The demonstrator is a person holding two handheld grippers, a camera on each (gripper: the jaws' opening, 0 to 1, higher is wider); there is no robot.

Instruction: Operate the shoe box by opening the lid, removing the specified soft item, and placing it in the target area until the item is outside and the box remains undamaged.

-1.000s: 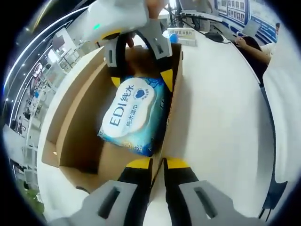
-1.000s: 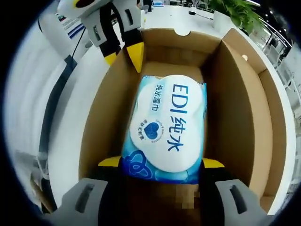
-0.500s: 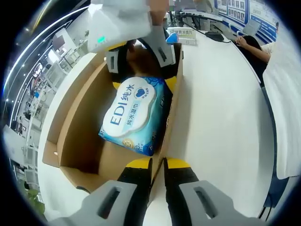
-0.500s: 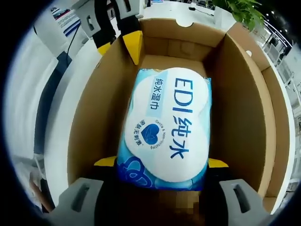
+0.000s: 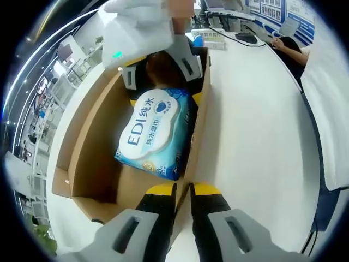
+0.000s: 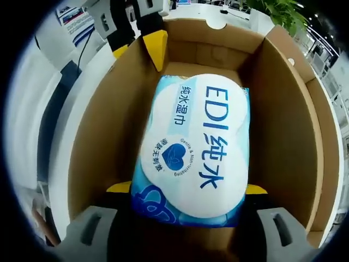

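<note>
An open brown cardboard shoe box (image 5: 87,142) lies on a white table (image 5: 256,136). Inside it rests a blue and white pack of wet wipes (image 5: 150,134), soft and printed "EDI". My right gripper (image 5: 162,93) reaches into the far end of the box, its yellow-tipped jaws pressed against both sides of the pack. In the right gripper view the pack (image 6: 196,147) sits between those jaws (image 6: 186,188), with the box walls (image 6: 283,120) around it. My left gripper (image 5: 182,191) is shut on the near box wall. In the right gripper view the left gripper (image 6: 139,49) straddles the wall.
The box lid flap (image 5: 62,158) hangs open on the left side. A person (image 5: 286,46) sits at the far end of the table beside small desk items (image 5: 210,38). White cloth (image 5: 327,109) hangs at the right. A green plant (image 6: 272,11) stands beyond the box.
In the right gripper view the wipes pack has grown larger and come closer between the jaws. The left gripper keeps its hold on the box wall.
</note>
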